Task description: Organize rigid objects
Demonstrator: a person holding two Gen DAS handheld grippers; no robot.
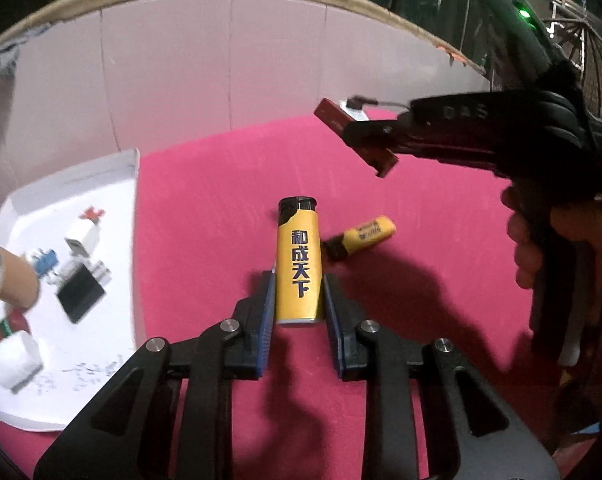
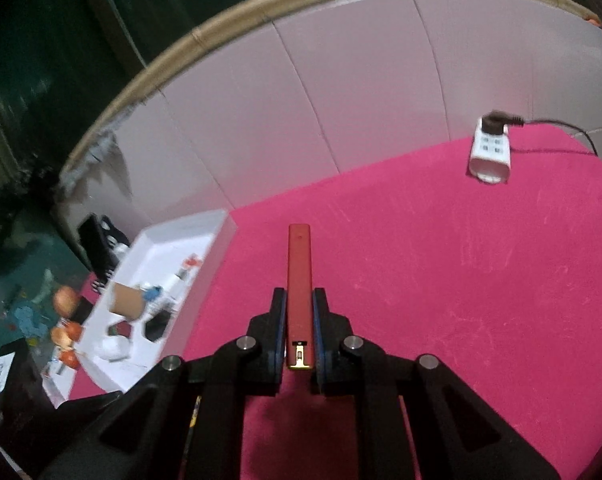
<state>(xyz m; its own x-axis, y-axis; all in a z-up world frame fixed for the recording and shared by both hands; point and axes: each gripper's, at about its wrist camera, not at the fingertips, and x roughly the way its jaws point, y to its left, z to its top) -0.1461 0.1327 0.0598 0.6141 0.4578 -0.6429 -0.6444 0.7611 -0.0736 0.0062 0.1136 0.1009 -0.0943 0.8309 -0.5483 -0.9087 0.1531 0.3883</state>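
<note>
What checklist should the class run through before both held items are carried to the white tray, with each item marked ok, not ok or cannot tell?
1. Left gripper shut on the yellow lighter: ok.
2. Right gripper shut on the red lighter: ok.
3. Both held items lifted off the pink cloth: ok for the red one in the left wrist view; cannot tell for the yellow one.
4. Bare space left in the white tray: ok.
5. Second yellow lighter left lying on the cloth: not ok.
6. Path to the tray free of the power strip: ok.
</note>
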